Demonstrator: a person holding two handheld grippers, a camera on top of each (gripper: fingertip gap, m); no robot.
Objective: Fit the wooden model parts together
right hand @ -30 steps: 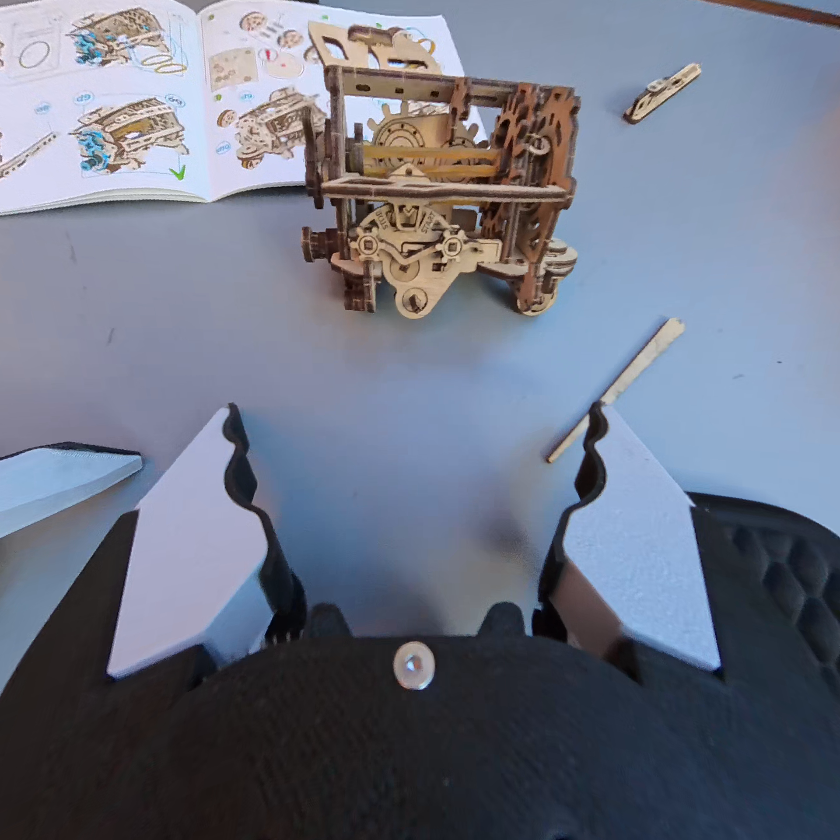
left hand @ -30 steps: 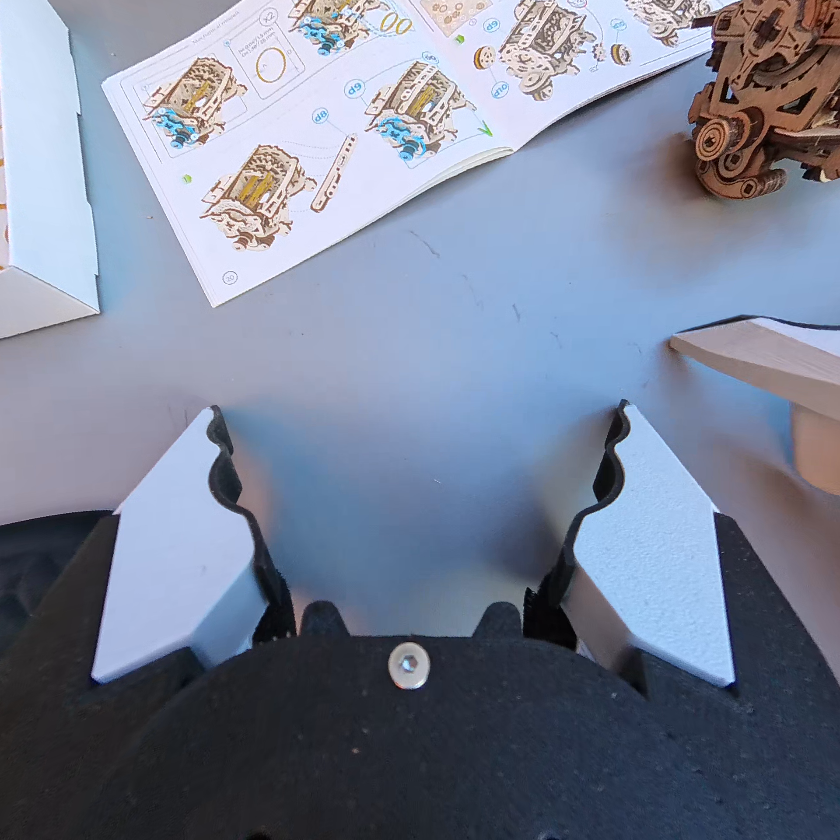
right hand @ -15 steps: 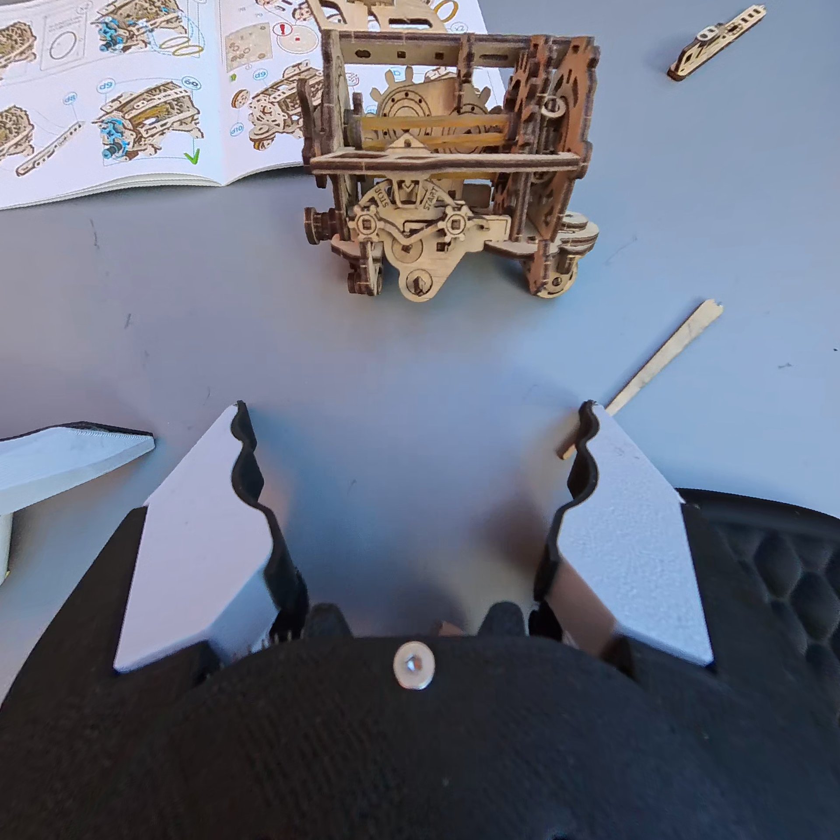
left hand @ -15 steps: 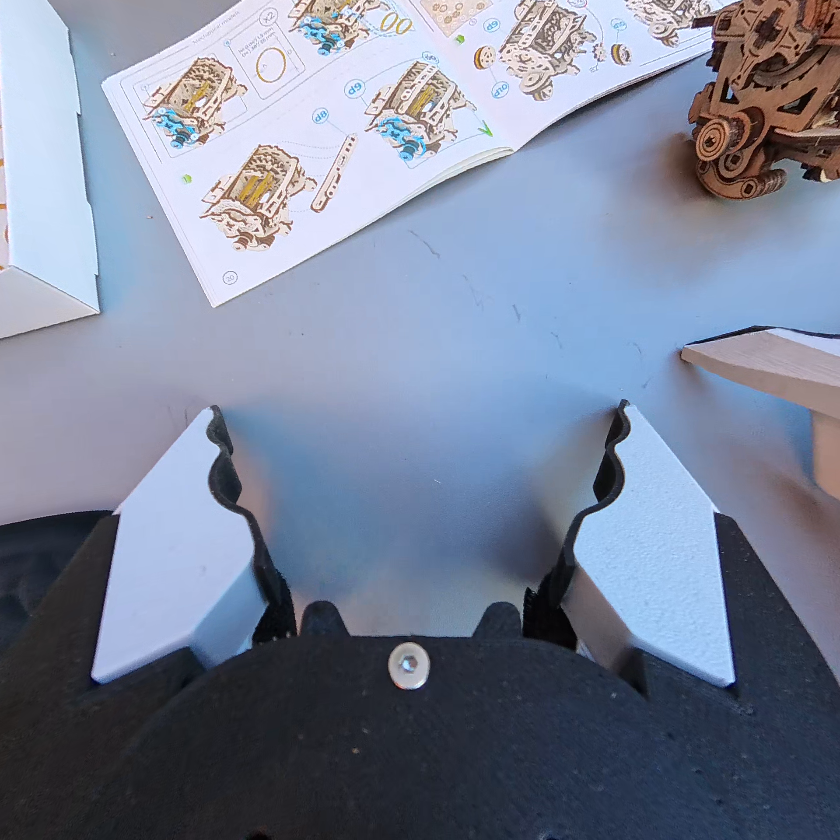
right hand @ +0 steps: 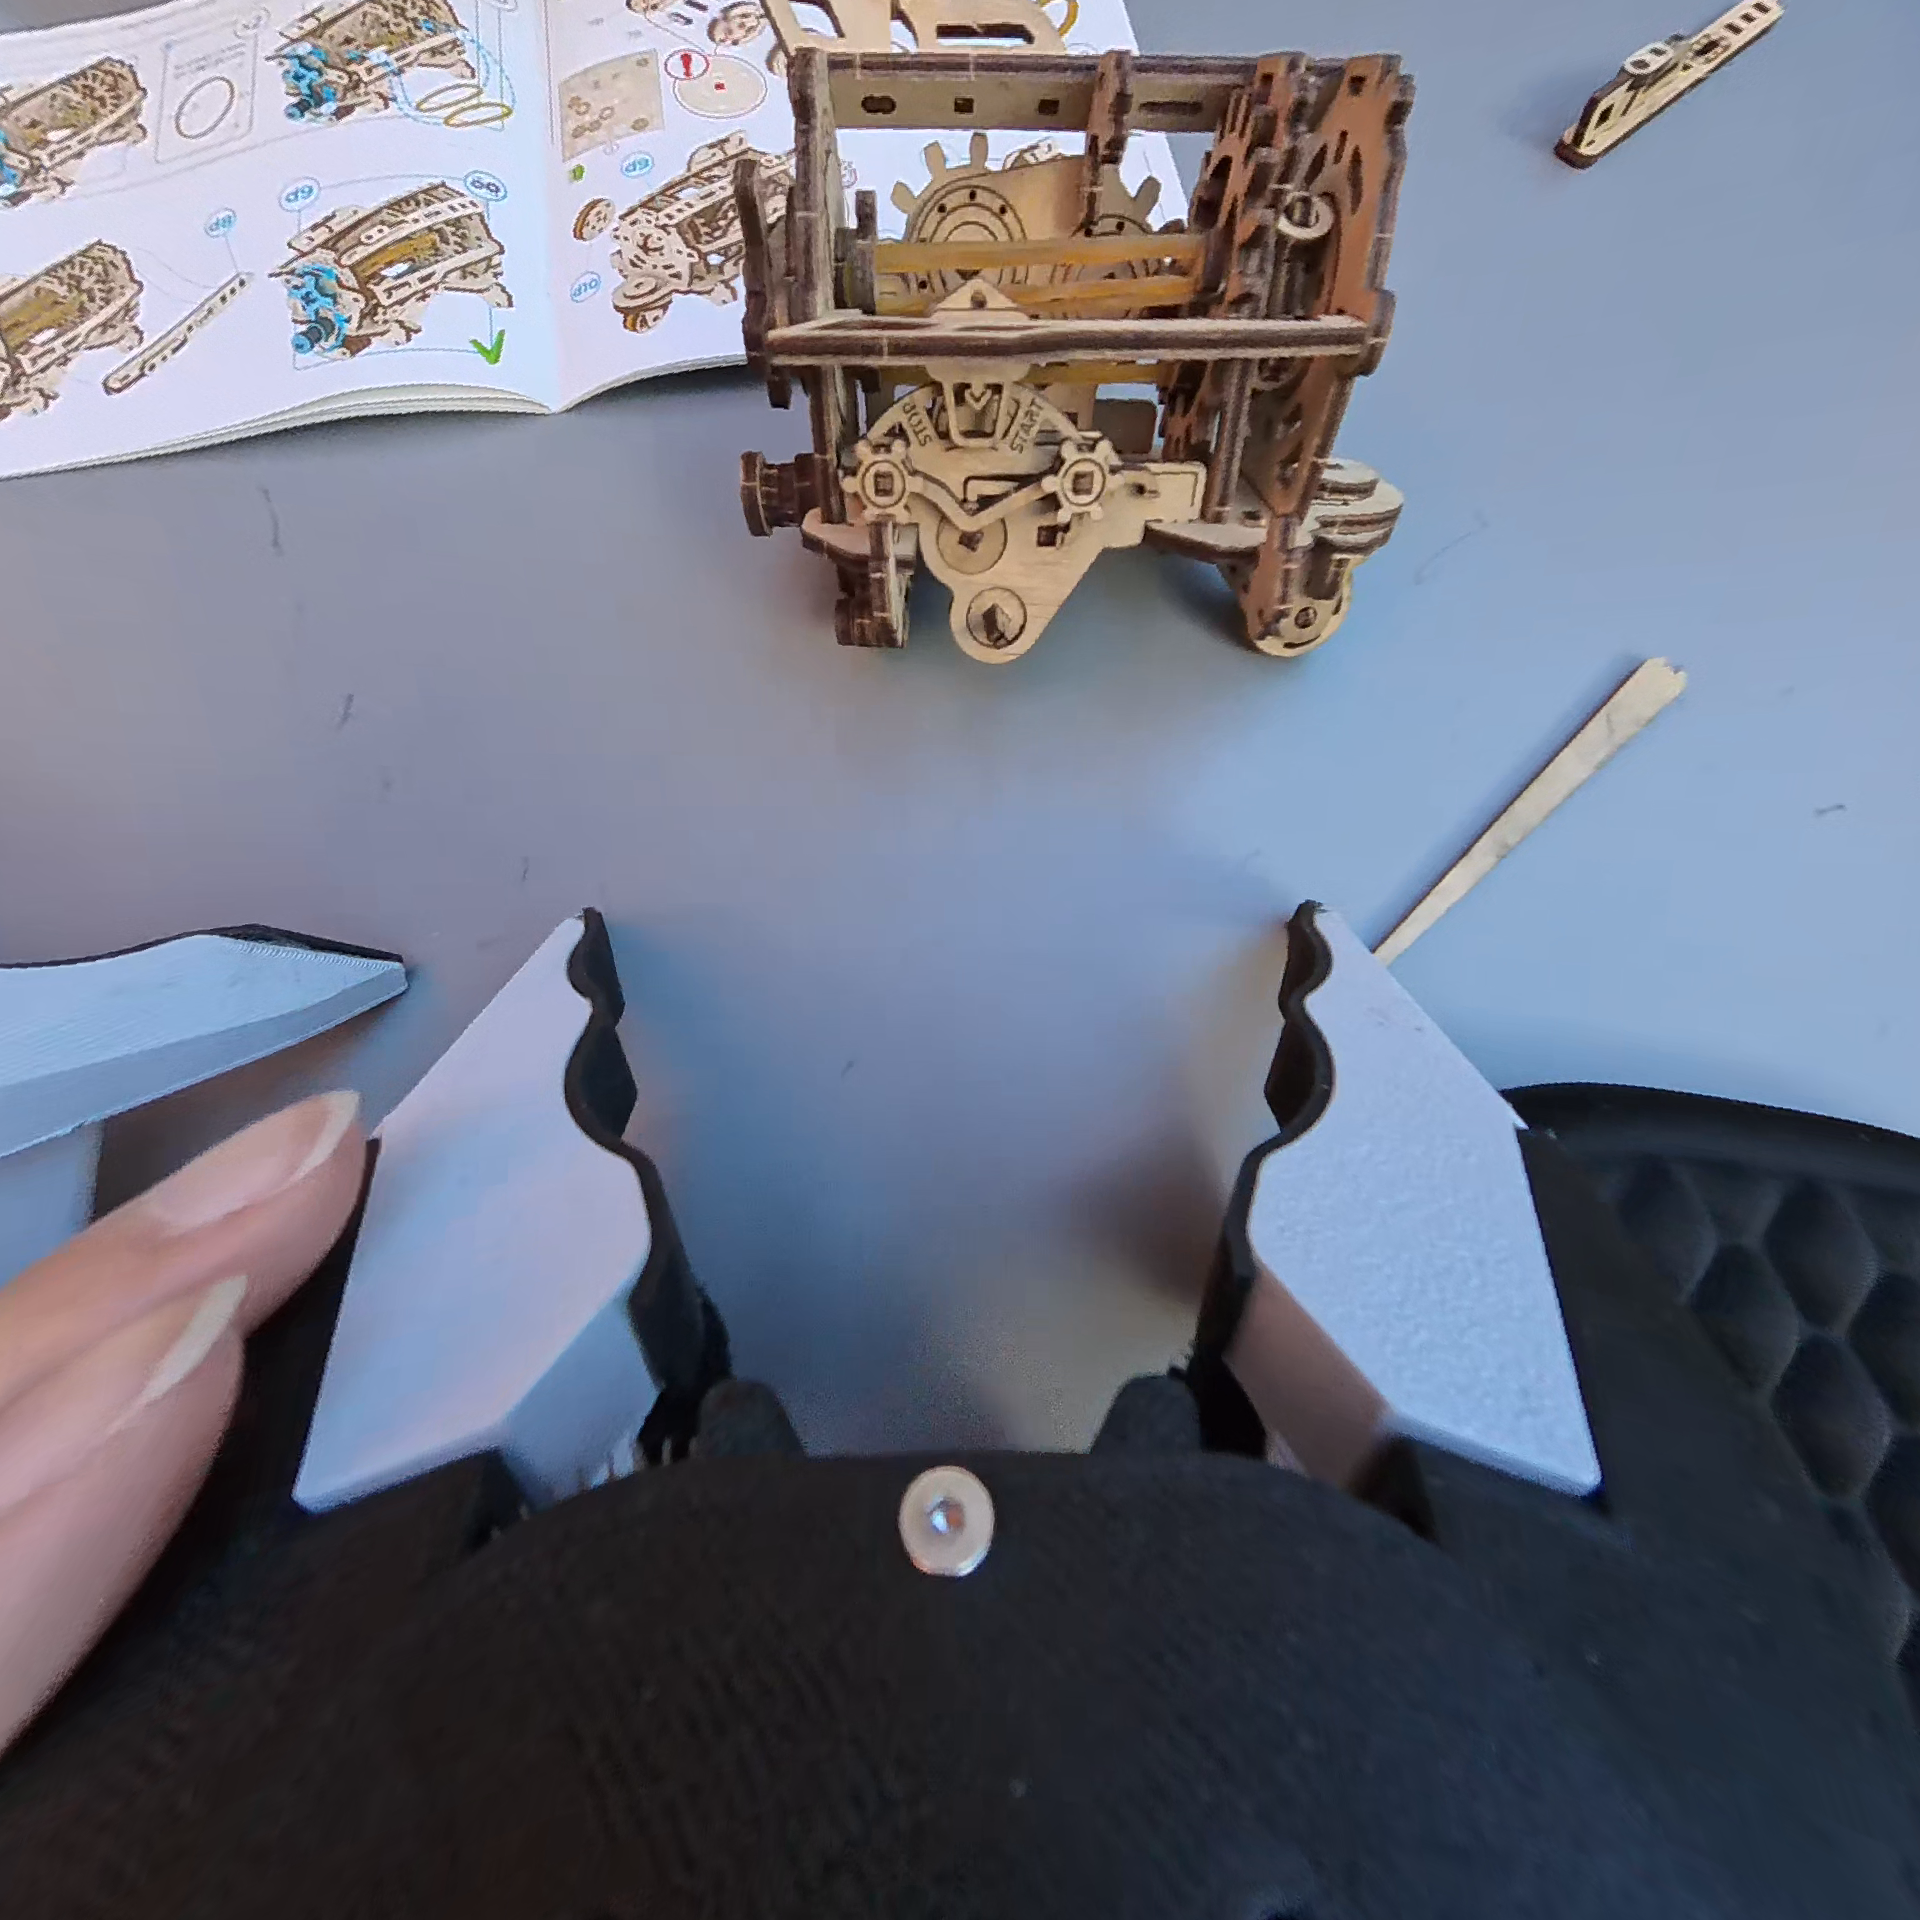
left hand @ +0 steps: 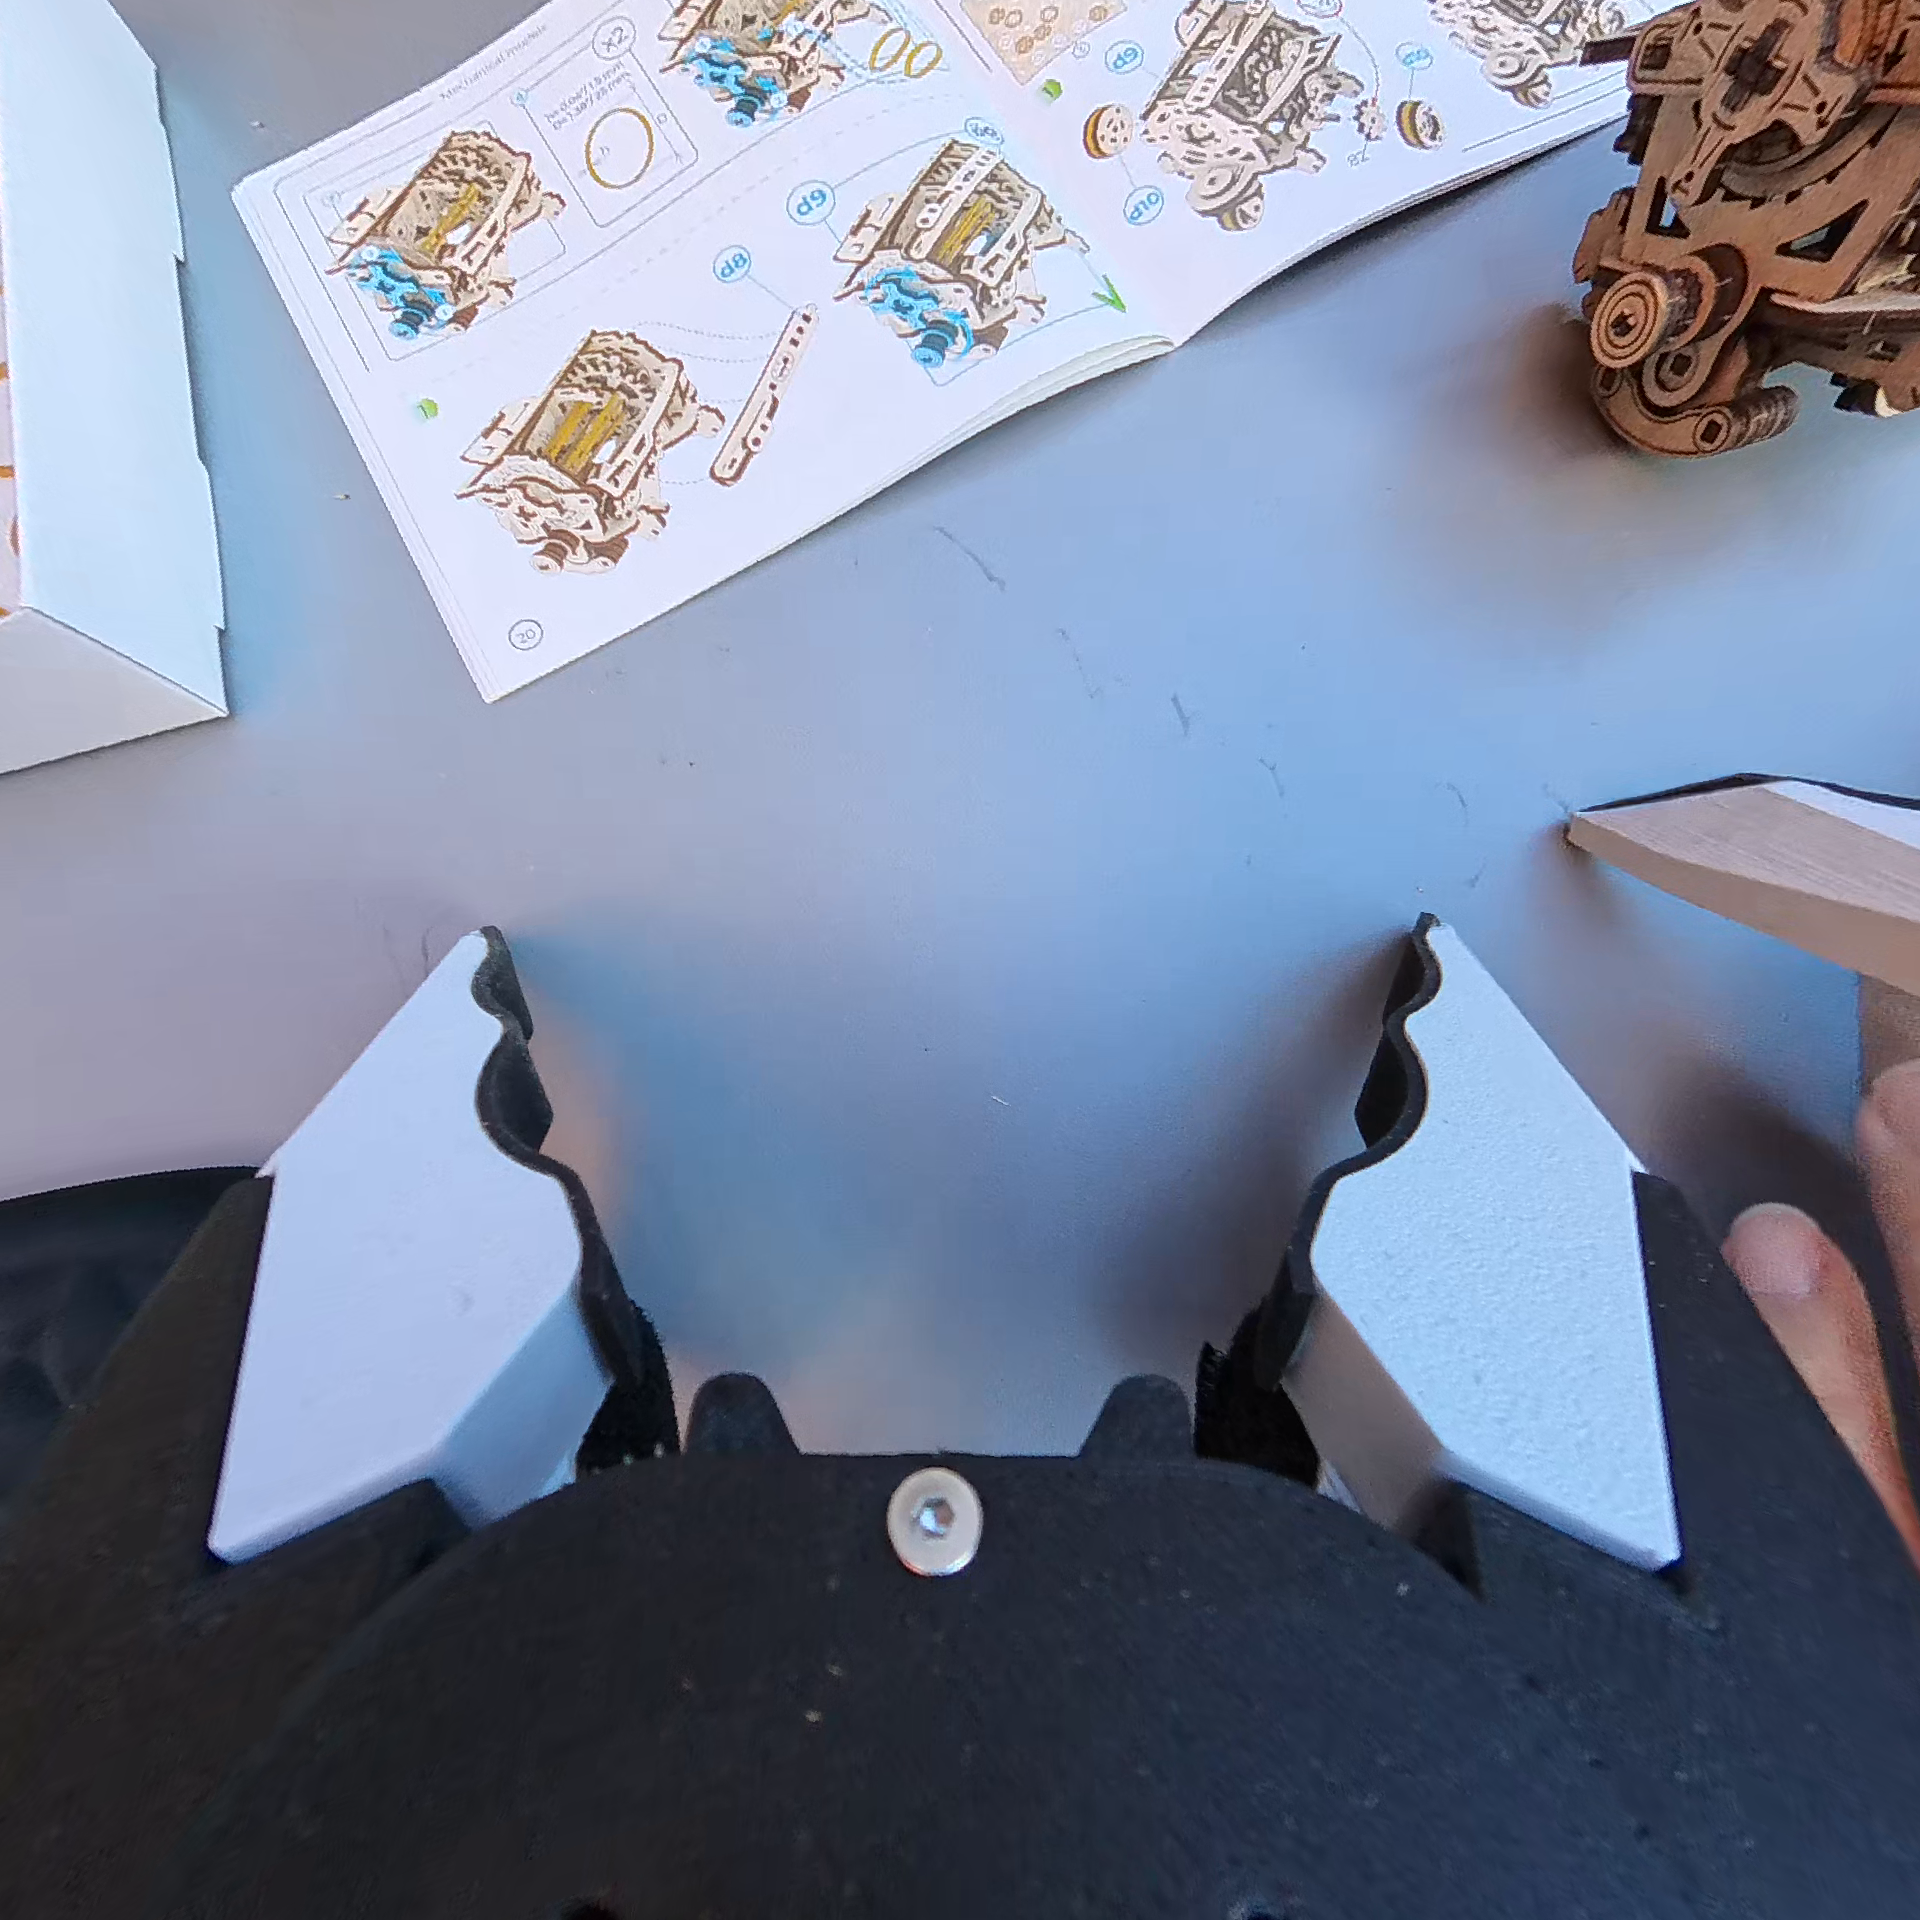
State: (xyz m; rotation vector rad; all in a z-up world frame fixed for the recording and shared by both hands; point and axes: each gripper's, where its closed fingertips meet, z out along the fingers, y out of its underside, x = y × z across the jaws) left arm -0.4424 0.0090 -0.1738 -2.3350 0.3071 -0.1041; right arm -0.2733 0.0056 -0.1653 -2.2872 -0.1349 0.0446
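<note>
One wooden model (right hand: pixel 1070 343), ahead of right hand-held gripper (right hand: pixel 940 925)

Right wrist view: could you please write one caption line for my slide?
Open, empty right gripper faces the wooden model on a grey table, instruction booklet behind, thin wooden strip at right.

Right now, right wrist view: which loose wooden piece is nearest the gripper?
The long thin strip beside the right gripper's fingertip; the short notched piece lies far off.

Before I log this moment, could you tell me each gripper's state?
Left gripper: open, holding nothing.
Right gripper: open, holding nothing.
</note>
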